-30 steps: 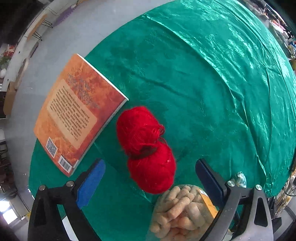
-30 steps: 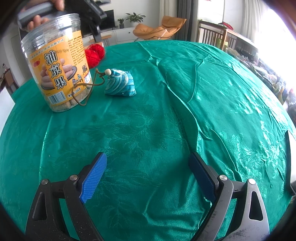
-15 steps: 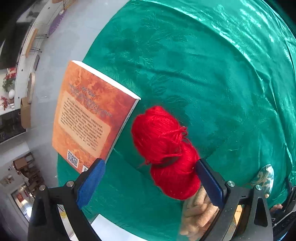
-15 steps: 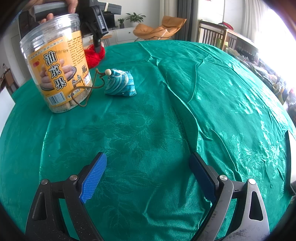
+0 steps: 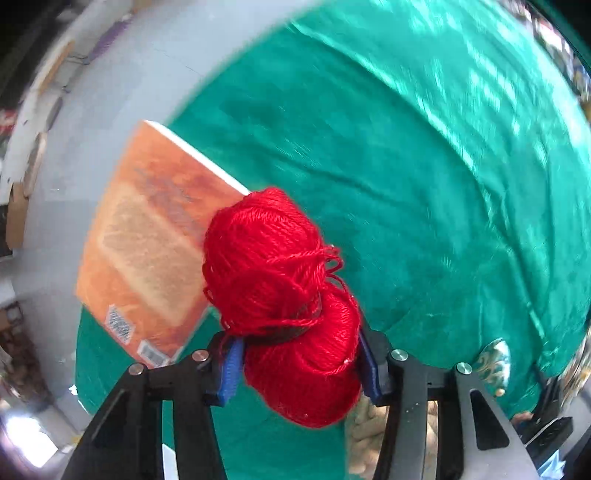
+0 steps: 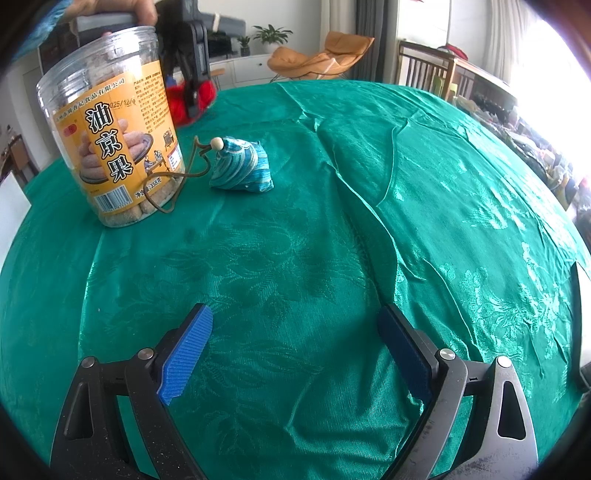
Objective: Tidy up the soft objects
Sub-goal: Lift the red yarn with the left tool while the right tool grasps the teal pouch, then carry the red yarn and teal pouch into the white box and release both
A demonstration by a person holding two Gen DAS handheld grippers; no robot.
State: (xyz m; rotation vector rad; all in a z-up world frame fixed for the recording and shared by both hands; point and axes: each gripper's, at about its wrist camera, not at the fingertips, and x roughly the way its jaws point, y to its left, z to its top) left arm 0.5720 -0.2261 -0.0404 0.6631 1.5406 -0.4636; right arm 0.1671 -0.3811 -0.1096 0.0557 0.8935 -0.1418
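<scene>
A red yarn skein [image 5: 280, 288], two balls joined by a dark band, sits between the blue pads of my left gripper [image 5: 300, 369]. The jaws are closing and the pads press its lower ball from both sides. In the right wrist view the same yarn [image 6: 207, 92] shows far left behind the jar, with the left gripper's black fingers [image 6: 192, 88] over it. A blue striped cloth pouch [image 6: 240, 170] with a bead and brown cord lies on the green tablecloth [image 6: 406, 184]. My right gripper [image 6: 295, 350] is open above bare cloth, with nothing between its fingers.
A clear snack jar [image 6: 110, 147] with an orange label stands left of the pouch. An orange book [image 5: 147, 258] overhangs the table's edge beside the yarn. A hand [image 6: 144, 9] shows at the top. A chair and cluttered furniture stand beyond the table.
The left jaws have closed from wide apart onto the red yarn. The yarn now overlaps the book's corner and the background is blurred. The right gripper has not moved.
</scene>
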